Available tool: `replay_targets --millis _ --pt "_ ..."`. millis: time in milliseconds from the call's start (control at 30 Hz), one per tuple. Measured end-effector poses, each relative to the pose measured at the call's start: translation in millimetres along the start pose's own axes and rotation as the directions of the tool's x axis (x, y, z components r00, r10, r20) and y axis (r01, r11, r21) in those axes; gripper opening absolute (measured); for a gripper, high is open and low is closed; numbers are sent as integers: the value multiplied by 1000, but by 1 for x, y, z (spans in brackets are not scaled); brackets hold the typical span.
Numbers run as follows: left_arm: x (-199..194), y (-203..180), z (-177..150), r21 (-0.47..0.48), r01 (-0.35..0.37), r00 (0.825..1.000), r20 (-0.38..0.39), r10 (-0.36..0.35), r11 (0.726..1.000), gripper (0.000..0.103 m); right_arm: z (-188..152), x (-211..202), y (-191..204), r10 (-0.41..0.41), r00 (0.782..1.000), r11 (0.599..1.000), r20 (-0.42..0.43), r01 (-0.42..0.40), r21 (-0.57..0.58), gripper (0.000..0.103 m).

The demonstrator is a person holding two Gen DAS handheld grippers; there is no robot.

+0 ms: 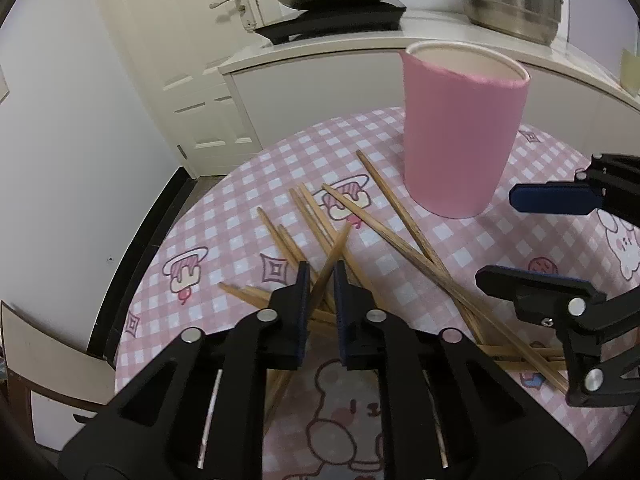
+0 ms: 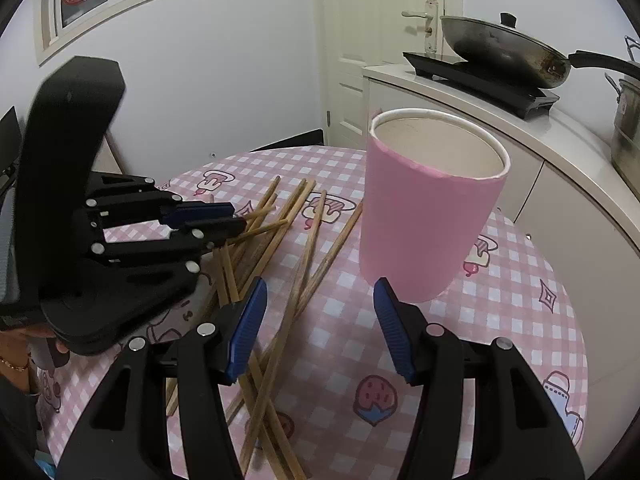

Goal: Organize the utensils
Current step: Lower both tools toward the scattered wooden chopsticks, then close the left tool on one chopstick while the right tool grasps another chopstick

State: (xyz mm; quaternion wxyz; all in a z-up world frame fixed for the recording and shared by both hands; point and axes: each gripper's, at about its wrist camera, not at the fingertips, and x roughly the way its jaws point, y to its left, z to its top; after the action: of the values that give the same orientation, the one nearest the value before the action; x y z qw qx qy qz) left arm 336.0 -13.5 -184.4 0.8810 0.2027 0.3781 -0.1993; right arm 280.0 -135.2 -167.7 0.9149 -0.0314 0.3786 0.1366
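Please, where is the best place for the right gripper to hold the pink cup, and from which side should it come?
Grip the pink cup across its mid wall, coming level from the near side where the open right gripper waits. It stands upright, round and slightly tapered, with chopsticks lying on its left.

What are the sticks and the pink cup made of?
The chopsticks look like bamboo or wood: tan, matte, with faint grain streaks. The pink cup seems to be paper or card: a thin rolled white rim, a plain pale inside and a dull pink wrap whose top edge looks slightly uneven. It could be thin plastic; the pictures can't settle that.
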Motion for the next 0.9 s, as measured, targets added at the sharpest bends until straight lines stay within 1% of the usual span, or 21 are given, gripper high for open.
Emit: replay_targets --millis 100,300,367,433,533,633,700,767,833,900 --pt "-6 7 -1 -27 -12 1000 4 12 1000 10 2 1 5 3 1000 1000 -3 -3 -7 53" --pt "-30 27 -4 -99 -24 999 35 28 995 9 5 2 17 11 1000 1000 -9 -11 -25 53" --pt "-39 38 -5 -140 -32 998 44 39 990 9 8 3 22 19 1000 999 -10 -19 -33 53" --pt "-46 48 -5 -181 -27 998 45 36 983 7 13 6 29 46 999 998 -18 -47 -35 53" --pt "-59 64 -8 -257 -14 998 53 29 966 6 19 14 38 91 995 995 -45 -93 -34 52" --pt "-67 73 -11 -294 1 998 66 19 956 6 26 26 46 107 991 992 -76 -111 -53 40" --pt "-71 78 -15 -319 -4 997 69 28 948 6 31 36 51 108 990 991 -95 -115 -70 31" --pt "-75 83 -19 -347 -4 997 74 31 938 6 37 44 55 115 987 988 -114 -125 -87 26" --pt "-78 88 -23 -373 1 996 82 32 928 6 42 52 58 127 983 985 -132 -141 -102 23" --pt "-82 93 -25 -392 0 995 91 39 920 6 48 62 62 110 982 983 -156 -130 -128 23"
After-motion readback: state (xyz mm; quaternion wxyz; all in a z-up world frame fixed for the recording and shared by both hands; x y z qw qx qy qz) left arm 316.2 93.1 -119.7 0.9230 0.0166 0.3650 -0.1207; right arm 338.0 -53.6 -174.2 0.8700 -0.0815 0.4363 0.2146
